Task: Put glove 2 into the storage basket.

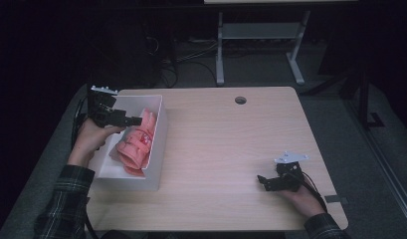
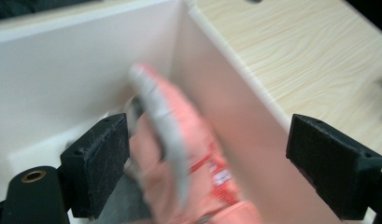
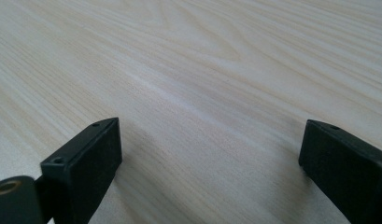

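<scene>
A pink soft bundle (image 1: 136,142) with red and white markings lies in a white box (image 1: 160,149) at the table's left. My left gripper (image 1: 135,120) hovers over the bundle's far end, pointing right. In the left gripper view its jaws stand wide apart over the blurred pink bundle (image 2: 179,154), with the box wall (image 2: 62,70) behind; the pads do not press on it. My right gripper (image 1: 263,181) rests near the table's front right, open. In the right gripper view its jaws (image 3: 207,163) stand wide over bare wood.
The light wooden table (image 1: 231,149) has a round cable hole (image 1: 240,100) near its far edge. Behind it stand the white legs of another desk (image 1: 220,50), and cables lie on the dark floor. A hand and plaid sleeve come in at each lower corner.
</scene>
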`<action>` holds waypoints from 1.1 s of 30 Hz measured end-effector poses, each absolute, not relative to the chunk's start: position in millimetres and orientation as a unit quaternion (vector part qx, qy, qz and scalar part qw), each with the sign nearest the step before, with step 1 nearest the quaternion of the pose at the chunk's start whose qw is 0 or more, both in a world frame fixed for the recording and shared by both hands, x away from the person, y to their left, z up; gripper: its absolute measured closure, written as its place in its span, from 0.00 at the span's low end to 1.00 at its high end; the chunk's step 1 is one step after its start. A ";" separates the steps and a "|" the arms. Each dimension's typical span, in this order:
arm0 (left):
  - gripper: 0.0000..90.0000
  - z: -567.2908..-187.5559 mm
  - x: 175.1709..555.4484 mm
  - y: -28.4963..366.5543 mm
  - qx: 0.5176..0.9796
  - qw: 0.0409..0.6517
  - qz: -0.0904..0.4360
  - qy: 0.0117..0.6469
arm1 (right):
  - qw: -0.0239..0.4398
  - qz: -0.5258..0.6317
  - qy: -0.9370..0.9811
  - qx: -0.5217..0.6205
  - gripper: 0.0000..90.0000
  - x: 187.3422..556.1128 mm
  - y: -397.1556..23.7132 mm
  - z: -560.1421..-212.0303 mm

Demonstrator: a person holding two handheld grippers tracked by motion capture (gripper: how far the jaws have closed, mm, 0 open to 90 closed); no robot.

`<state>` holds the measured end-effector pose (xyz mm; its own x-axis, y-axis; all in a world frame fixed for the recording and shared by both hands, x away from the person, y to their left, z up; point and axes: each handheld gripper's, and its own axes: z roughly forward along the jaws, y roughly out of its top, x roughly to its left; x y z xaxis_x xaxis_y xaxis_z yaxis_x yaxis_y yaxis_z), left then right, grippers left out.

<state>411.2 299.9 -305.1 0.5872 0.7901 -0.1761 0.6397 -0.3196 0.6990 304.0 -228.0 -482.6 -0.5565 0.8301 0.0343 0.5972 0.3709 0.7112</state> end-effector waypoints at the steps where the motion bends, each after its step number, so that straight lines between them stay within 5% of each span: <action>1: 0.14 -301.0 408.9 294.4 0.809 0.384 0.103 0.433 | 0.167 0.347 0.811 0.440 0.06 304.0 -228.1 -482.6; 20: 0.14 -301.0 362.0 170.0 0.836 0.437 0.093 0.320 | 0.168 0.348 0.811 0.440 0.06 304.0 -228.0 -482.6; 33: 0.15 -360.7 332.0 105.0 0.861 0.414 0.091 0.282 | 0.168 0.347 0.811 0.441 0.06 303.8 -228.1 -482.7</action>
<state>332.0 105.0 -360.7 0.8244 0.5606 -0.0775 0.4109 -0.4987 0.7632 303.8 -228.1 -482.7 -0.5554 0.8309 0.0339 0.5974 0.3704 0.7113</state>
